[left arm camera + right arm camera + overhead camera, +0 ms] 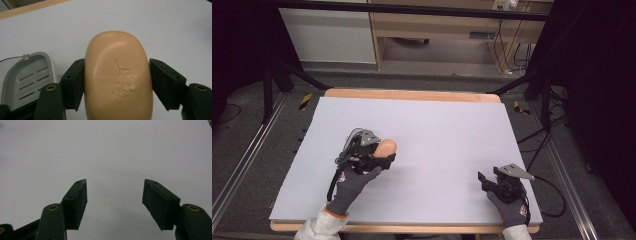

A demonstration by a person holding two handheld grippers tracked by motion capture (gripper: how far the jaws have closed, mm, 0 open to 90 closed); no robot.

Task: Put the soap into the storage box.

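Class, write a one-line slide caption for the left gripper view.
Left hand-held gripper clamps a tan soap bar above the white table, a grey slotted soap dish alongside.

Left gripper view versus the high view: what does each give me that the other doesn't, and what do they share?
Left gripper view alone: a grey slotted soap dish beside the jaws, and the cracked, flaky face of the soap bar. High view alone: the right gripper, open and resting low at the near right of the white table, and both gloved hands. Shared: the left gripper shut on the soap bar above the white surface.
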